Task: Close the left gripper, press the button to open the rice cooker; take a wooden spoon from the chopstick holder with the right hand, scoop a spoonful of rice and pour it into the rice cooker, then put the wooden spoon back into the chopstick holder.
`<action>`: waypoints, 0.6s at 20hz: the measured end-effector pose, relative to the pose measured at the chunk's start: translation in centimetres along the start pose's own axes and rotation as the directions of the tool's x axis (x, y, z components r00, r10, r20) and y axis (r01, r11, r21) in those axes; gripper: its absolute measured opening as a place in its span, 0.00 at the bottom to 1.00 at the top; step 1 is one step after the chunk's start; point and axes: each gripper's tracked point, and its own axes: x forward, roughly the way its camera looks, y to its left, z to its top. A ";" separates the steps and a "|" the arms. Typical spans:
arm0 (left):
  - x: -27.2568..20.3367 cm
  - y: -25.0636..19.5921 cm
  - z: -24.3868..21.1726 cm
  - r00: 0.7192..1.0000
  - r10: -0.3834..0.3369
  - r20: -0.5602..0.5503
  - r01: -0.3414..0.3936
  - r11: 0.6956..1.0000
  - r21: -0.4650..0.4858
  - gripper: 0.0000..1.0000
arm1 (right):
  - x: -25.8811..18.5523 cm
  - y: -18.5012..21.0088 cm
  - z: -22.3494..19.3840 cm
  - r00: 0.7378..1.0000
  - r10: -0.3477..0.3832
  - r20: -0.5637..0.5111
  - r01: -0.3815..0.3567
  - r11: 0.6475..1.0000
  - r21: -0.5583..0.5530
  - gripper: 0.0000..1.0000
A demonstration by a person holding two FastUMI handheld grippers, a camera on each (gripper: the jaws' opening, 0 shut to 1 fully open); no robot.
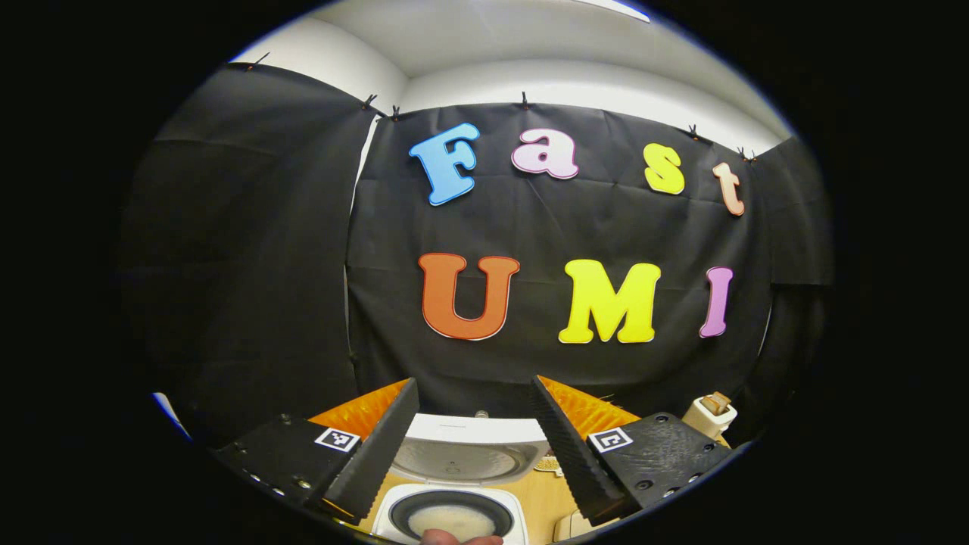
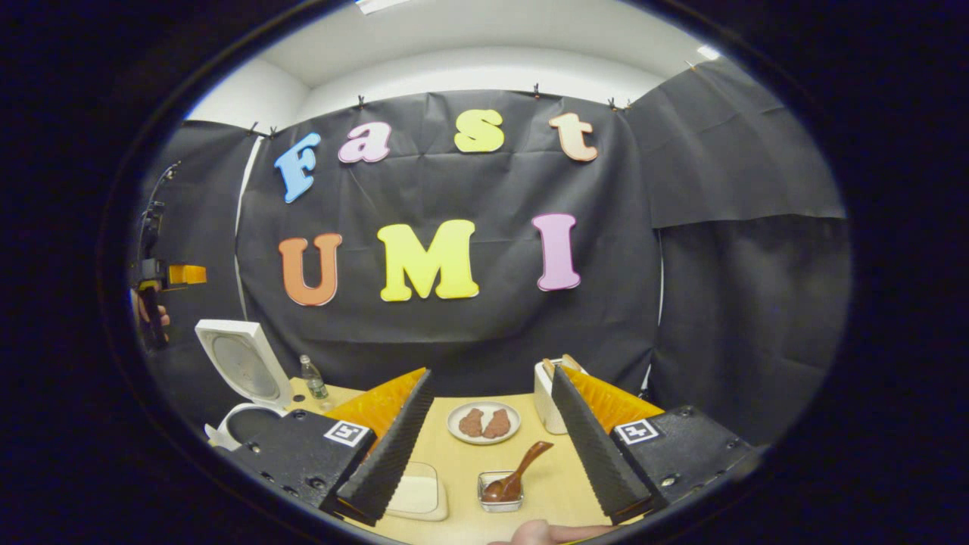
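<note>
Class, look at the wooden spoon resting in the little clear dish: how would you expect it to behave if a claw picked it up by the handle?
The wooden spoon looks rigid, so it should not flop. Its handle leans out over the rim of the small clear dish, so lifting it might tip or drag that dish. The handle looks smooth and slim, so it may twist between the fingers.

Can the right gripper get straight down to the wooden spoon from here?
Probably yes: the right gripper is open, and the wooden spoon lies in the small dish just ahead between its fingers, with bare table around it.
</note>
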 end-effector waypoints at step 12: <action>7.7 2.6 -9.4 0.947 0.009 -0.320 0.013 0.998 0.066 0.95 | -2.6 -6.9 -1.9 0.984 -0.164 -0.062 0.163 0.986 -0.029 1.00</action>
